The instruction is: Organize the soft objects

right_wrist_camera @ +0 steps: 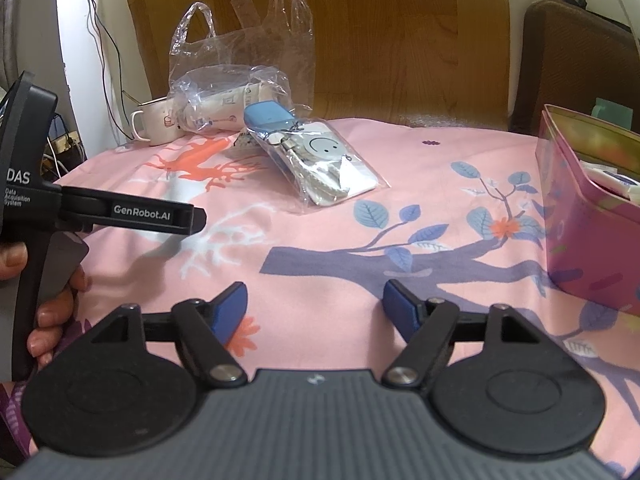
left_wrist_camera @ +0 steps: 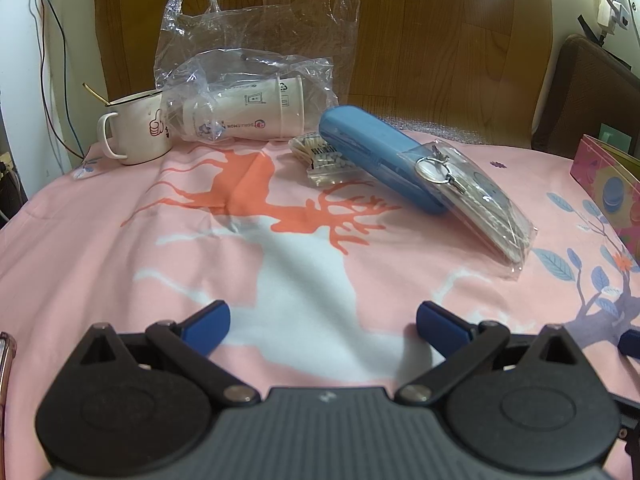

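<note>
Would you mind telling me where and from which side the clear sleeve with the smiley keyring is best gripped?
Probably by the near flat end of the clear sleeve, coming from the front. Its far end leans on the blue case, while the near edge lies free on the pink cloth, thin enough for the open right gripper to pinch.

cloth (left_wrist_camera: pixel 120 264): pink, printed with an orange and white deer, blue leaves and a purple branch
case (left_wrist_camera: pixel 376 156): plain blue, on the cloth
mug (left_wrist_camera: pixel 138 130): white, dark rim, red thumbs-up print
tin (right_wrist_camera: pixel 588 216): pink, gold inside
gripper pads (left_wrist_camera: pixel 208 326): dark blue on black arms
</note>
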`<state>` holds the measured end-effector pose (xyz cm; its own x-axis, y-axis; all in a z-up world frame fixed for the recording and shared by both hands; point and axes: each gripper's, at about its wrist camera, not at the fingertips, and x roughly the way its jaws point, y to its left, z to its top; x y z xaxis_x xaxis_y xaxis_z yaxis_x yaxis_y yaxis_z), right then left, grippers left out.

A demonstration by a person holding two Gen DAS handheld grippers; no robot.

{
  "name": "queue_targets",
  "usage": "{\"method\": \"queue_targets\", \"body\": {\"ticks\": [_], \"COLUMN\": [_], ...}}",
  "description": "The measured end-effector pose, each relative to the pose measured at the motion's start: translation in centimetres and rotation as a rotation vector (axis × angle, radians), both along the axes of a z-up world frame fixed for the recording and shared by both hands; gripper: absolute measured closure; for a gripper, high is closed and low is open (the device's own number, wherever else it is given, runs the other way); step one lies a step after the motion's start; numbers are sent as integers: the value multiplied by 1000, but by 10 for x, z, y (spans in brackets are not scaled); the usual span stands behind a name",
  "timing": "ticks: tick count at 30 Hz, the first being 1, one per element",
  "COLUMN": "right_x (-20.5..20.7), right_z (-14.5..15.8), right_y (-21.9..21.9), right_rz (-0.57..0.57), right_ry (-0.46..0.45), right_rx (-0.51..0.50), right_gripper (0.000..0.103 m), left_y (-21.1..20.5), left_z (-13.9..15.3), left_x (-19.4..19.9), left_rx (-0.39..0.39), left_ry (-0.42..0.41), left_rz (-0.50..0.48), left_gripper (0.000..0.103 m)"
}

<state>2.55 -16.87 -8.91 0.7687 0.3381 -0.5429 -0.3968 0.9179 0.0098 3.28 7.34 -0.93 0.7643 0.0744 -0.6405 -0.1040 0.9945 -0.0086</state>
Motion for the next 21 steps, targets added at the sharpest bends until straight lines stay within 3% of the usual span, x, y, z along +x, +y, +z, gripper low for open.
{"method": "queue_targets", "body": {"ticks": [10, 15, 21], "right_x": [22, 47, 76], "right_z": [1, 3, 6], "right_y": [4, 2, 5], "right_rz": [-20, -18, -20], "right_ry": [-22, 13, 27], "right_rx": [-67, -57, -68], "right_gripper": [24, 15, 12], "left_y": [0, 0, -1], "left_z": [0, 0, 0], "left_x": [0, 0, 0], "left_rx": [0, 0, 0], "left_ry": [0, 0, 0], "left_rz": [0, 1, 2], "left_gripper": [0, 0, 0]}}
